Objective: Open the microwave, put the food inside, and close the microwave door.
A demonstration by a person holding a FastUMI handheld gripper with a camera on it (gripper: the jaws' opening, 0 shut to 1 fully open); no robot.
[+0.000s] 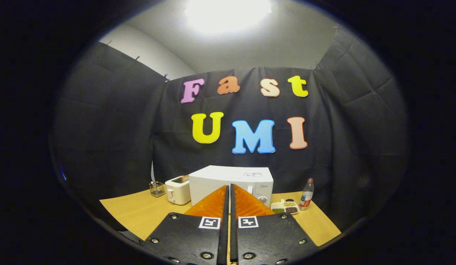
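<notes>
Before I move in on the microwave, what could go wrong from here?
1. The tongs are closed with nothing between them, well short of the microwave; they probably need opening before they can take the door.
2. The toaster stands right beside the microwave, so a wide approach could knock it.
3. The food tray and bottle sit close on the other side; the bottle looks easy to tip.

One fisheye camera rides on my tool (228,187), looking forward along its two fingers, which are pressed together with nothing between. It sits above the desk (139,211) near edge, angled slightly down, facing the microwave (231,180) at 12 o'clock, mid-range, booth wall behind.
</notes>
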